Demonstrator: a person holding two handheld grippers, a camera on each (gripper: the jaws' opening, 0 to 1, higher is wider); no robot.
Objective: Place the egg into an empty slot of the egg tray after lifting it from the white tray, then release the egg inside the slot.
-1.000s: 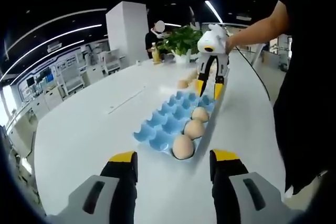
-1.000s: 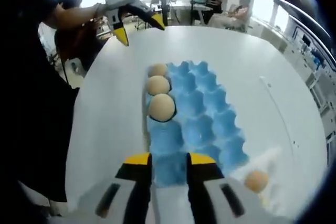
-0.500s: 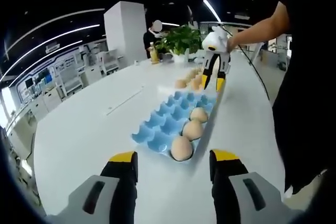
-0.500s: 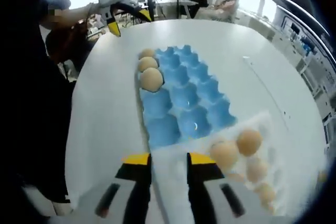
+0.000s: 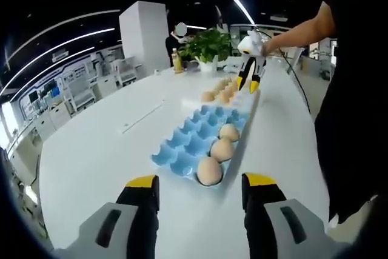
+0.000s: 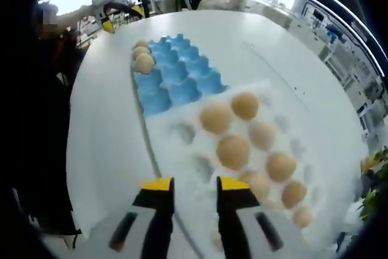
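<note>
Holding our right gripper [image 6: 188,185] empty over the near edge of the white tray [image 6: 182,162], we see its jaws apart with nothing between them; ahead of them at about one o'clock lie the loose eggs, the nearest egg [image 6: 234,151] sitting just beyond the tips; past the tray at eleven o'clock the blue egg tray [image 6: 176,80] touches its far end, with three eggs [image 6: 144,62] along one edge row and the remaining slots bare; so we judge a fresh pick is about to start, with gripping, lifting, carrying and releasing all left to do. Our left gripper [image 5: 200,183] rests low over the table [image 5: 97,150], jaws wide apart and idle, pointing at the blue tray at twelve o'clock; in that view the right gripper [image 5: 248,81] hangs tips-down at one o'clock over the eggs on the white tray, at the end of a person's outstretched forearm [image 5: 297,31].
</note>
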